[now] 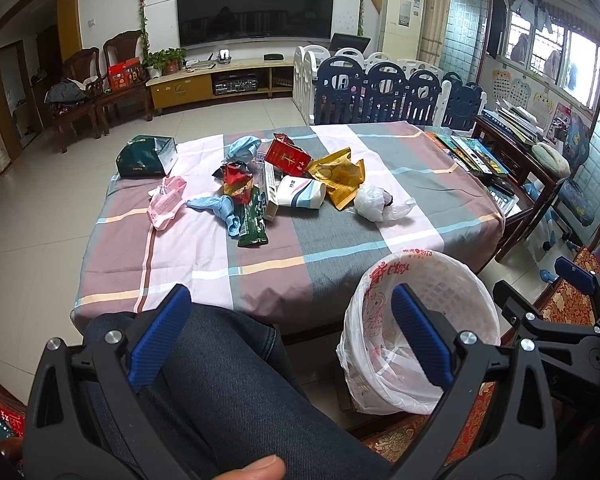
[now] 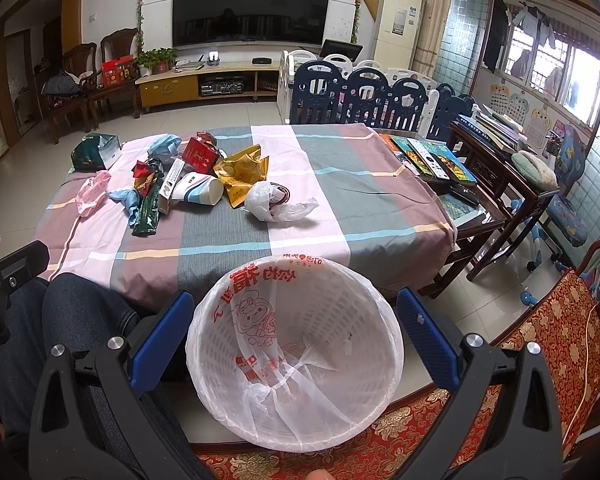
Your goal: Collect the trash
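Observation:
A pile of trash lies on the checked tablecloth (image 1: 340,240): a paper cup (image 1: 302,196) on its side, a yellow wrapper (image 1: 336,174), a white plastic bag (image 1: 374,202), a red carton (image 1: 288,156), a green wrapper (image 1: 252,222), a pink bag (image 1: 166,206). The white waste basket (image 2: 300,356) lined with a printed bag stands below the table's near edge, holding nothing but its liner. My left gripper (image 1: 290,336) is open above a person's knee (image 1: 220,380). My right gripper (image 2: 296,336) is open just over the basket, fingers either side of it.
A green box (image 1: 146,156) sits at the table's far left corner. Books (image 2: 432,158) lie on a side table to the right. A red patterned chair (image 2: 560,340) stands by the basket. Blue and white playpen panels (image 1: 388,88) stand behind the table.

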Tool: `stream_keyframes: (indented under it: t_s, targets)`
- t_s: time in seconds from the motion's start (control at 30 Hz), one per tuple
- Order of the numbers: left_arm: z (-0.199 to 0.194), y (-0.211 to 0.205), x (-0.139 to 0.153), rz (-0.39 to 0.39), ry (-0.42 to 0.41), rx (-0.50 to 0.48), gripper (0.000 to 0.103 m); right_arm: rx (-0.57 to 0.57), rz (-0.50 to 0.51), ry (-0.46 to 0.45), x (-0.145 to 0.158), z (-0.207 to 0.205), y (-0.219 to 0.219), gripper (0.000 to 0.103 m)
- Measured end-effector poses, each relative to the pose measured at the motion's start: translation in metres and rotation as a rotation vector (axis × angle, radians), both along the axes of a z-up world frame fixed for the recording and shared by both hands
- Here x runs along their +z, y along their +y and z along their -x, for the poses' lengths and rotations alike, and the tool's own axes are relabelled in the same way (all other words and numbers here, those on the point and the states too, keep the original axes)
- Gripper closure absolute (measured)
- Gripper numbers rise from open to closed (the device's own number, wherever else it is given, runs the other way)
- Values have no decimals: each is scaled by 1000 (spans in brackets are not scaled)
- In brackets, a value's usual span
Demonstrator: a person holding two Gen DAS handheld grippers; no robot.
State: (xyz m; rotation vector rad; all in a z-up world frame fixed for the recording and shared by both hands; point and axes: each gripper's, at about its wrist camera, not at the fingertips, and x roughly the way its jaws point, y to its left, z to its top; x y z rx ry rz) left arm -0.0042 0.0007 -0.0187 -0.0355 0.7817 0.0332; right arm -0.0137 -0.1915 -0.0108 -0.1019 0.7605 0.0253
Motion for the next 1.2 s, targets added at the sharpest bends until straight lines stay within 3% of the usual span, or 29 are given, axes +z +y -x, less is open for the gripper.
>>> stream_keyframes:
  t_s: [0.7,1.2]
  targets:
    - [0,0,-7,-2,16,-2,3,0,-4,2,-1,0,-1,3]
    - [-21,19,-26,27,81,36,3,4,-12,43,-15,-14,16,3]
